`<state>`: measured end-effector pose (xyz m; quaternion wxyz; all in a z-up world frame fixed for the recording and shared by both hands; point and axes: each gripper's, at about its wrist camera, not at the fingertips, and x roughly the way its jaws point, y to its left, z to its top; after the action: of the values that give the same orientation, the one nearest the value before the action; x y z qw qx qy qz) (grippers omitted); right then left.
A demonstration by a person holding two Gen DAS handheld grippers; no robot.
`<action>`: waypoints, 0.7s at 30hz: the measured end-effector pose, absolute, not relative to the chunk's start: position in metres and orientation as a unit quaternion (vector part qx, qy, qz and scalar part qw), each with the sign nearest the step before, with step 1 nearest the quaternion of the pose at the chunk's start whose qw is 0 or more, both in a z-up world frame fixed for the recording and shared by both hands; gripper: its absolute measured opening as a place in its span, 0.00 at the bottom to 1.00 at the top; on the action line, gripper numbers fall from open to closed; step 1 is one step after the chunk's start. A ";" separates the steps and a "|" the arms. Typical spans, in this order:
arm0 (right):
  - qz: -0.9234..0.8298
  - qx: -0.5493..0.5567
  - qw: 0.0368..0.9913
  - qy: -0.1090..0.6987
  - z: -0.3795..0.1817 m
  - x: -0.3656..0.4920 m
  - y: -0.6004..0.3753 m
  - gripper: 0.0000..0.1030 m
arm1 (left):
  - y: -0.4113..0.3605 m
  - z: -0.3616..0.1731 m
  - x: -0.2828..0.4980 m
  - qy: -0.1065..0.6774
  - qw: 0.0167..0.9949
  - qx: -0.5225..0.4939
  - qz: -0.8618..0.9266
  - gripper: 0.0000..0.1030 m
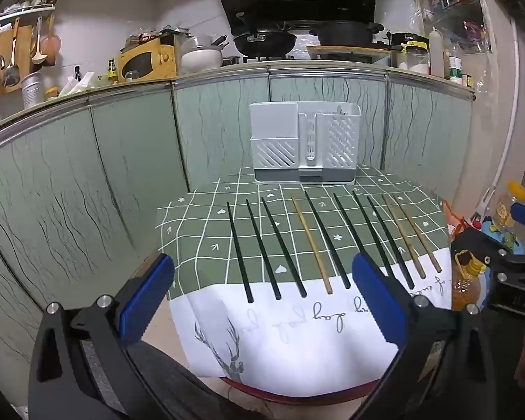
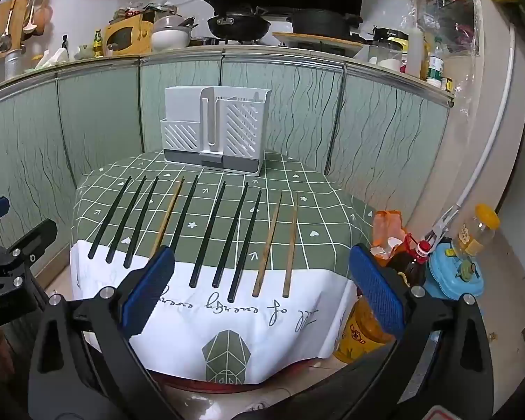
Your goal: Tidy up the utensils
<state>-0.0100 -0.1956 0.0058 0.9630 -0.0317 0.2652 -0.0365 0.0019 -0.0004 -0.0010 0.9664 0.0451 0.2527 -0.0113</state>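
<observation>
You are holding both the left gripper (image 1: 262,290) and the right gripper (image 2: 260,280) spread wide, gripping nothing. They are hovering over the near edge of the tablecloth (image 2: 297,182), where chopsticks (image 1: 274,246) are lying in a row. The white utensil holder (image 1: 304,141) is standing beyond them at the far edge.

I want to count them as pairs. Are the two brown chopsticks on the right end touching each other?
Apart. In the right wrist view, green cloth shows between the two brown chopsticks along their whole length.

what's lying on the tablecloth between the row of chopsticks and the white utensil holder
Nothing: only bare green checked tablecloth separates the row of black and wooden chopsticks from the white slotted plastic utensil holder, in both wrist views.
</observation>
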 end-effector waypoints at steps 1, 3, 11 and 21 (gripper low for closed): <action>-0.035 -0.030 0.963 0.265 0.006 -0.010 -0.196 0.93 | -0.001 -0.002 0.003 0.255 0.966 0.044 -0.010 0.96; -0.033 -0.030 0.963 0.265 0.006 -0.010 -0.194 0.93 | -0.002 -0.003 0.006 0.260 0.965 0.043 -0.012 0.96; -0.038 -0.032 0.963 0.267 0.000 -0.012 -0.206 0.93 | -0.002 -0.005 0.002 0.255 0.966 0.037 -0.035 0.96; -0.037 -0.030 0.962 0.269 0.002 -0.008 -0.202 0.93 | -0.003 -0.004 0.001 0.253 0.966 0.038 -0.034 0.96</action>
<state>-0.0080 -0.2015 0.0017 0.9620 -0.0301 0.2689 -0.0373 0.0011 -0.0031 -0.0045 0.9662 0.0378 0.2528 -0.0339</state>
